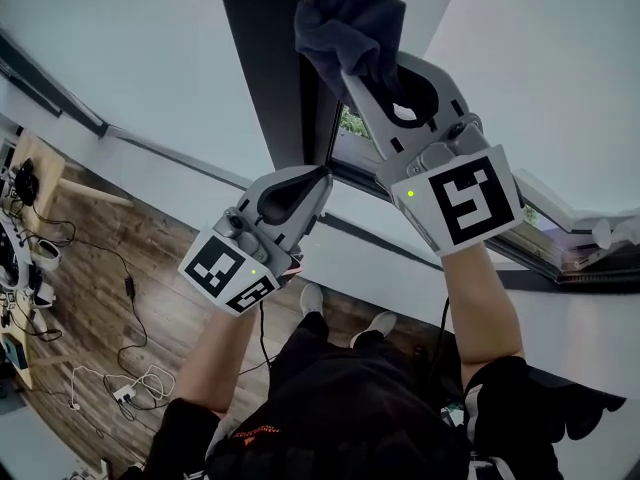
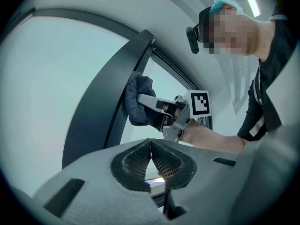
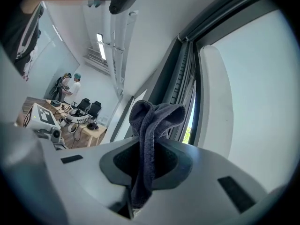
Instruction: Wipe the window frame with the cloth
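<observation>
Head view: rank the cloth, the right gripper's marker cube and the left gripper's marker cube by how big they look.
1. Right gripper's marker cube and cloth: about alike, too close to rank; the cube sits nearer the camera.
2. Left gripper's marker cube: smallest.

Office: desks [image 3: 91,133], chairs [image 3: 95,108], floor cables [image 1: 128,288]
</observation>
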